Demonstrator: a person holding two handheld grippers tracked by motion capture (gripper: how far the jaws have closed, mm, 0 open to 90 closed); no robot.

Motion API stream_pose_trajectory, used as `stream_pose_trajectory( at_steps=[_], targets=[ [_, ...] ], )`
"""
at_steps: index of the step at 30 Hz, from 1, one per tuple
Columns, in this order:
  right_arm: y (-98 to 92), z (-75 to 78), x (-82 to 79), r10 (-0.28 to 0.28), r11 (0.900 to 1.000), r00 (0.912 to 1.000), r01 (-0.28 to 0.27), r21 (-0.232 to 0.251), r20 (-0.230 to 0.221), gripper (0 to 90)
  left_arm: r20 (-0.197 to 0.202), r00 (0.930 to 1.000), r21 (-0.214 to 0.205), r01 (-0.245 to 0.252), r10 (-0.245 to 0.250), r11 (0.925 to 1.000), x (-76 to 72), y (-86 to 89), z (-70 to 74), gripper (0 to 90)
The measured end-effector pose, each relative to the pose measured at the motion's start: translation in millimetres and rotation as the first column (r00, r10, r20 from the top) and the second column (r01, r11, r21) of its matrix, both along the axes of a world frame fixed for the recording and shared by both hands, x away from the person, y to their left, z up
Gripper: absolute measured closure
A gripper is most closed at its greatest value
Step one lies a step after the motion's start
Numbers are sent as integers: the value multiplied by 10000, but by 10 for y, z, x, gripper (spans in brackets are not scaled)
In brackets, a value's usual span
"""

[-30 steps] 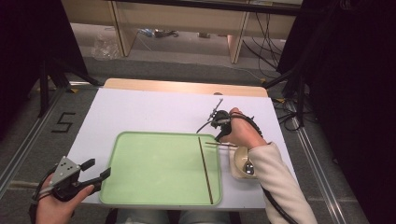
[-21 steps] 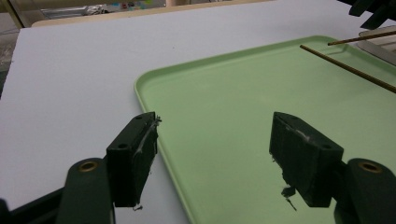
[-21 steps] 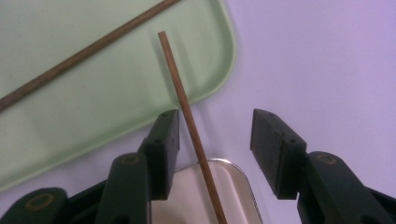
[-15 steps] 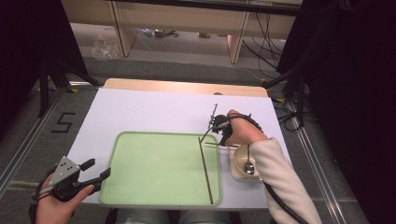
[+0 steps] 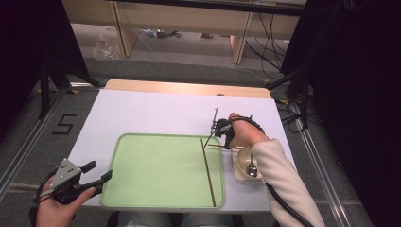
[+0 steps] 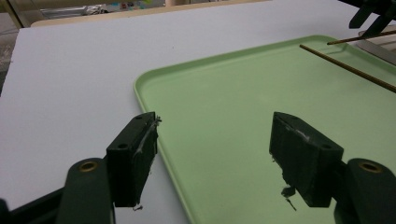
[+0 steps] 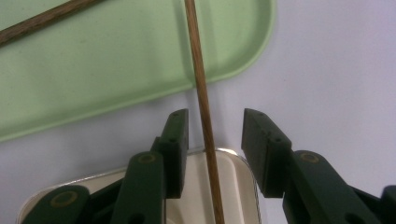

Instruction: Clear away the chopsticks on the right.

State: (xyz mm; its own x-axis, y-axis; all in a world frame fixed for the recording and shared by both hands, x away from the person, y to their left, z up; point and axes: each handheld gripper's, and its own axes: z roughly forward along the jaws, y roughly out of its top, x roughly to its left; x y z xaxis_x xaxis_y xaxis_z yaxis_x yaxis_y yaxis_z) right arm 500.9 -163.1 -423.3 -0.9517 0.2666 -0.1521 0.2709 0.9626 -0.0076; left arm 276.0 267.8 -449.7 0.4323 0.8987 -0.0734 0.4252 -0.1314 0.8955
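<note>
The white rectangular table top (image 5: 156,113) is the largest surface, with bare room across its far half and along its left side. A black figure "5" (image 5: 63,124) is marked on the grey floor just off the table's left edge.

On the near half lies the pale green rectangular plastic tray (image 5: 156,170), rounded at the corners, its near rim close to the table's near edge. One thin brown wooden chopstick (image 5: 208,172) lies flat along the tray's right side.

Just right of the tray stands a cream rounded-square bowl (image 5: 243,165) with a metal spoon (image 5: 252,169) in it.

The right gripper (image 7: 212,128) hovers over the bowl's rim; its jaws have just been closing, and the second thin wooden chopstick (image 7: 201,88) runs between them, apparently unpinched, crossing the tray's rim.

The left gripper (image 5: 97,171) rests at the tray's near-left corner, jaws wide apart and empty.
</note>
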Motion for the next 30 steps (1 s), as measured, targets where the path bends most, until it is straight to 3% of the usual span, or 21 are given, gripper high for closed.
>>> stream_pose_trajectory(
  at_steps=[10, 11, 19, 21, 22, 26, 30],
  targets=[
    [31, -121, 31, 218, 9996, 9996, -222, -190, -180, 705, -12, 10000, 15, -19, 19, 10000, -1, 0, -1, 320],
    [26, -122, 44, 448, 9984, 9990, -450, -338, -96, 711, -12, 10000, 13, -18, 18, 10000, -1, 0, -1, 320],
    [43, -167, 46, 432, 9985, 9987, -440, -315, -273, 759, -18, 10000, 17, -17, 17, 10000, -1, -1, -1, 320],
    [47, -176, 31, 188, 9985, 9993, -204, -500, -330, 771, -24, 10000, 20, -17, 17, 10000, -1, -1, -1, 320],
    [46, -193, 46, 554, 9975, 9980, -567, -419, -307, 779, -23, 10000, 15, -17, 17, 10000, -1, -1, -2, 320],
    [44, -220, 38, 678, 9964, 9973, -691, -496, -277, 810, -22, 10000, 18, -18, 18, 10000, -1, -1, -1, 320],
    [49, -224, 10, 405, 9971, 9985, -427, -635, -356, 846, -21, 10000, 29, -15, 15, 10000, -1, -1, -1, 320]
  ],
)
